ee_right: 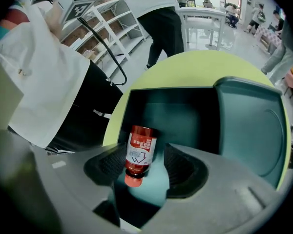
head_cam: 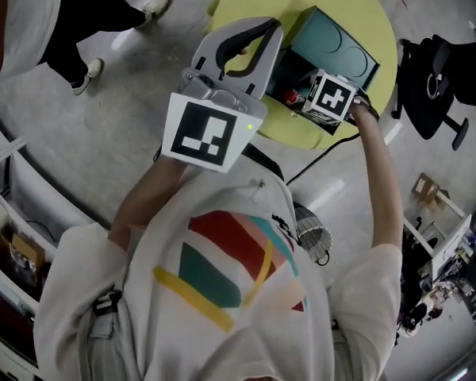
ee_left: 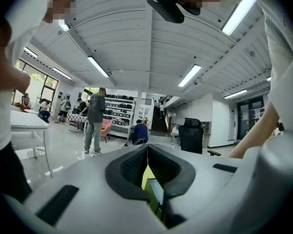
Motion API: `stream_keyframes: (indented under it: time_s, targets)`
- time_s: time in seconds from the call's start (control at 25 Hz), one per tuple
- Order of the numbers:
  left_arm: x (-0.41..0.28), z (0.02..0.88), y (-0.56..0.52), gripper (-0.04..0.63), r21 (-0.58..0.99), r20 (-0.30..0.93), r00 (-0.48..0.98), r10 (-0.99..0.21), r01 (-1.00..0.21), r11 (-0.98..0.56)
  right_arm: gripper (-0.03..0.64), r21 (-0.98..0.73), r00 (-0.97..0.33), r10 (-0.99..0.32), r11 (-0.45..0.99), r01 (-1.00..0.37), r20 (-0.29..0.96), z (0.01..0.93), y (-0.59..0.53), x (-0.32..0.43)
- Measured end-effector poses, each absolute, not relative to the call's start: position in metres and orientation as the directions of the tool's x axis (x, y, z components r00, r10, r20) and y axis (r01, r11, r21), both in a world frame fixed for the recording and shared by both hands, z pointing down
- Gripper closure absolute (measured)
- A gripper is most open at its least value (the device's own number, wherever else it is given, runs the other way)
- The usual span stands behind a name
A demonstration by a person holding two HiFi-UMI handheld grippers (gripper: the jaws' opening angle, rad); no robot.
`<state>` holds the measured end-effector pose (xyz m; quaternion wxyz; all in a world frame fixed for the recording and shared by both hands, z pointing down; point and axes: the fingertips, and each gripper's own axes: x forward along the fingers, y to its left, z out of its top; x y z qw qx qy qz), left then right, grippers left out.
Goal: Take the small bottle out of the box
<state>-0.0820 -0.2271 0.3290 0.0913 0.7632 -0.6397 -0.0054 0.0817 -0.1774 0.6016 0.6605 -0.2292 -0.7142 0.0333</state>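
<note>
A small red bottle (ee_right: 139, 150) with a white label and a red cap lies inside the open teal box (ee_right: 185, 112), cap toward the camera. My right gripper (ee_right: 145, 151) is lowered into the box, open, with one jaw on each side of the bottle and a gap showing at the right pad. In the head view the right gripper (head_cam: 301, 98) sits at the box (head_cam: 295, 63), and a bit of the bottle (head_cam: 289, 96) shows beside it. My left gripper (head_cam: 271, 28) is raised above the table edge, shut on nothing. Its pads (ee_left: 147, 149) meet at the tips.
The box stands on a round yellow-green table (head_cam: 365, 6) with its lid (ee_right: 256, 126) swung back to the right. A black office chair (head_cam: 432, 86) is right of the table. A person's legs and shoes (head_cam: 87, 74) are at far left. Shelving (head_cam: 8, 236) runs along the lower left.
</note>
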Motion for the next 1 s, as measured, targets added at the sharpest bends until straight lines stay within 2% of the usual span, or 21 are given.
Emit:
stream_keyframes:
  time_s: [0.4,0.72,1.0]
  targets:
    - [-0.089,0.334,-0.224,0.58,0.159,0.119,0.16,-0.98,-0.977,-0.141,0.416,-0.334,0.008,0.345,0.902,0.275,0.939,0.614,-0.177,0.083]
    - [-0.092,0.339,-0.221,0.58,0.169,0.127,0.153,-0.98,-0.977,-0.13,0.413,-0.29,0.011,0.3,0.911,0.293,0.954,0.618,-0.176,0.078]
    - [-0.087,0.34,-0.219,0.58,0.178,0.129,0.16,-0.979,-0.975,-0.136,0.413,-0.275,0.062,0.269,0.915,0.296,0.961,0.619,-0.178,0.083]
